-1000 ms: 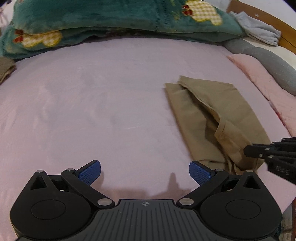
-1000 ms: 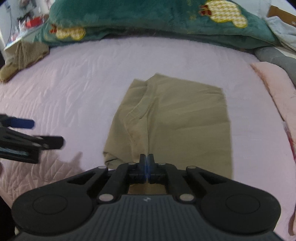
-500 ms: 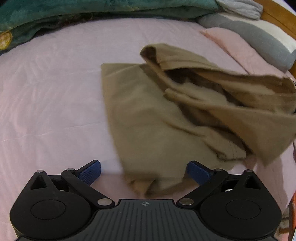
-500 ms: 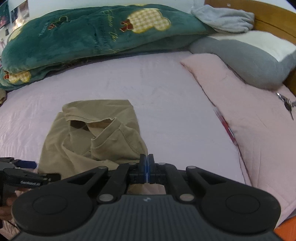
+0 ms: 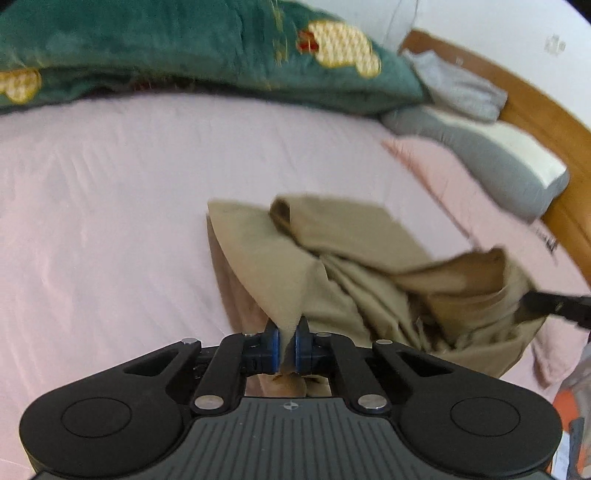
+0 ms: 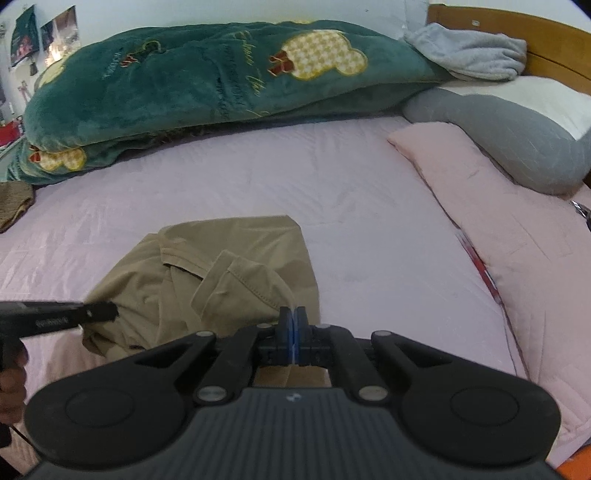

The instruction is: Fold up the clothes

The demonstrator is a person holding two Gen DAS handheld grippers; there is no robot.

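Observation:
A khaki garment (image 5: 354,266) lies partly folded on the pink bed sheet (image 5: 110,206). My left gripper (image 5: 287,345) is shut on the garment's near left edge and lifts it off the sheet. My right gripper (image 6: 292,332) is shut on the near right edge of the same khaki garment (image 6: 229,280), holding it raised. Each gripper shows in the other's view, the right one at the right edge (image 5: 554,306), the left one at the left edge (image 6: 59,314). The far part of the garment still rests on the sheet.
A green plush blanket (image 6: 207,77) lies along the back of the bed. A grey pillow (image 6: 517,125), a pink pillow (image 6: 517,236) and a grey cloth (image 6: 469,51) sit at the right by the wooden headboard (image 6: 517,26). A brown cloth (image 6: 13,203) lies far left.
My left gripper was open beside the garment and has closed on its near left edge. Both grippers have lifted the near end, and the garment has bunched up.

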